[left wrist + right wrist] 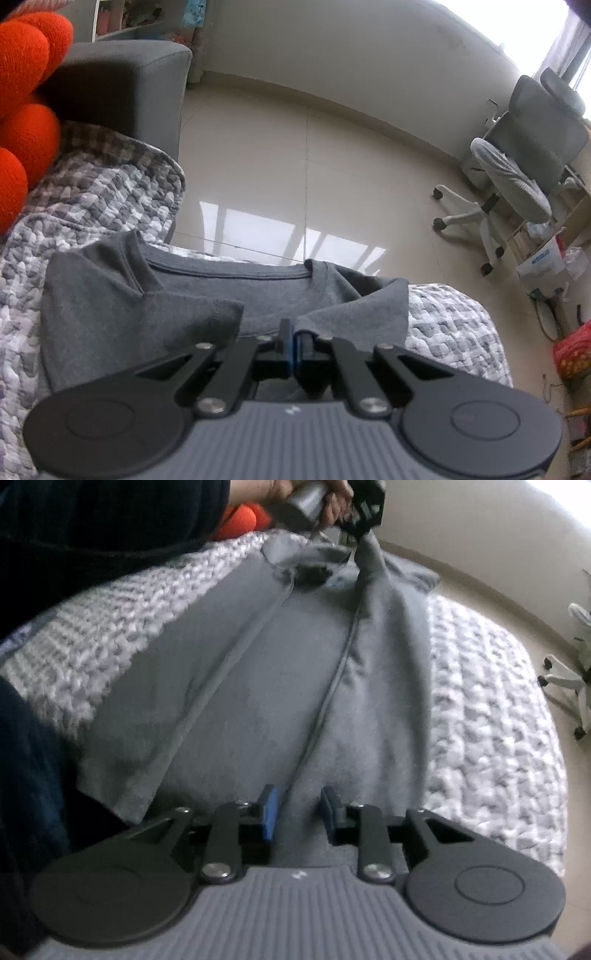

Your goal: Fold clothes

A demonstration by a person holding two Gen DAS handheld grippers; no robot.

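A grey T-shirt (pixel 147 306) lies on a grey-and-white checked quilt (pixel 92 192), collar toward the floor side, with both sleeves folded inward. My left gripper (pixel 295 339) is shut on the edge of the right-hand folded flap. From the right wrist, the T-shirt (pixel 258 664) runs away from me with long folds down both sides. The left gripper (pixel 364 520) at its far end pinches a peak of cloth, lifted off the quilt (pixel 480 720). My right gripper (pixel 298 808) hovers at the near hem, open. A fold edge runs between its blue pads (pixel 269 812), which do not press it.
An orange knitted cushion (pixel 26 74) sits at the left beside a grey sofa arm (pixel 122 96). Beyond the quilt's edge is pale tiled floor (pixel 277 166). An office chair (pixel 524 166) and boxes stand at the right. A person's hand (pixel 332 498) holds the left gripper; dark clothing (pixel 74 535) fills the left.
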